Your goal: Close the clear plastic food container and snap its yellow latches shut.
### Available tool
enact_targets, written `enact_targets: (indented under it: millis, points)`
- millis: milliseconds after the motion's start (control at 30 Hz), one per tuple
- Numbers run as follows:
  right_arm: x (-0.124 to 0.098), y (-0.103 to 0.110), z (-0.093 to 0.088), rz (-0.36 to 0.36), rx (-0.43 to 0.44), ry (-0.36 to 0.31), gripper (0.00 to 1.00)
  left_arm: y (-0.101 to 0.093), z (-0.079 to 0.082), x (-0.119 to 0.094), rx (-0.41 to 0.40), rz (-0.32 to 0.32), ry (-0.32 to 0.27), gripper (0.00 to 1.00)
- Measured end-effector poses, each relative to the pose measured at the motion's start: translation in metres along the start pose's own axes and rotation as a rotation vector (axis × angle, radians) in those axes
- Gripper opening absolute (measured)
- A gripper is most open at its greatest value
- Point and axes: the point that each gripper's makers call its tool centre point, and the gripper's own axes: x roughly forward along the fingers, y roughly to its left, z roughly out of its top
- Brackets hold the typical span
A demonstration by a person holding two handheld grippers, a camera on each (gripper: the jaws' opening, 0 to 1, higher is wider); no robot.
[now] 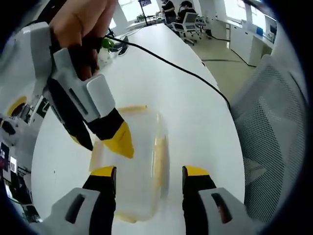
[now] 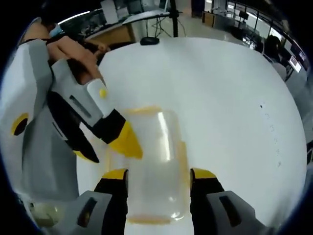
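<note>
White tabletop (image 1: 195,112) is stretching away through a bright office, with a mesh chair (image 1: 274,132) standing at its edge and a black cable (image 1: 171,63) trailing across it in the left gripper view. Seated people and desks are showing far behind.

Lying on the table is the clear plastic food container (image 1: 139,161), its lid on and its yellow latches (image 1: 159,159) showing along the sides. In the left gripper view the left gripper (image 1: 149,171) is hanging over the container with its jaws spread wide, one yellow-tipped jaw to either side of the box and gripping nothing. The right gripper (image 1: 115,139) is reaching in from the upper left of that view, held by a hand (image 1: 80,22), its yellow tips pointing down at the container's near-left edge; whether they are touching the lid cannot be told.

In the right gripper view the container (image 2: 146,161) is sitting between the right gripper's (image 2: 159,174) own jaws, which are likewise standing wide apart and empty. The other gripper (image 2: 117,137) is coming in from the left there, a hand (image 2: 73,54) wrapped around its grip, its yellow tip resting near the container's left rim.
</note>
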Motion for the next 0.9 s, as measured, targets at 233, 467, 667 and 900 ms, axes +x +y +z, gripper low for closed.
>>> enact_targets:
  millis: [233, 467, 667, 900]
  points:
    - [-0.009, 0.002, -0.008, -0.019, -0.016, 0.007, 0.52, 0.009, -0.007, -0.005, -0.024, 0.005, 0.005, 0.62]
    - [-0.014, 0.003, -0.016, -0.027, -0.017, 0.011, 0.55, 0.016, -0.019, -0.006, -0.02, -0.007, 0.021, 0.68]
    - [-0.017, 0.007, -0.019, -0.039, -0.035, 0.013, 0.58, 0.021, -0.021, -0.006, -0.025, -0.01, 0.019, 0.73]
    - [-0.016, 0.014, -0.028, -0.052, -0.068, 0.046, 0.59, 0.032, -0.028, -0.004, -0.026, -0.005, 0.032, 0.8]
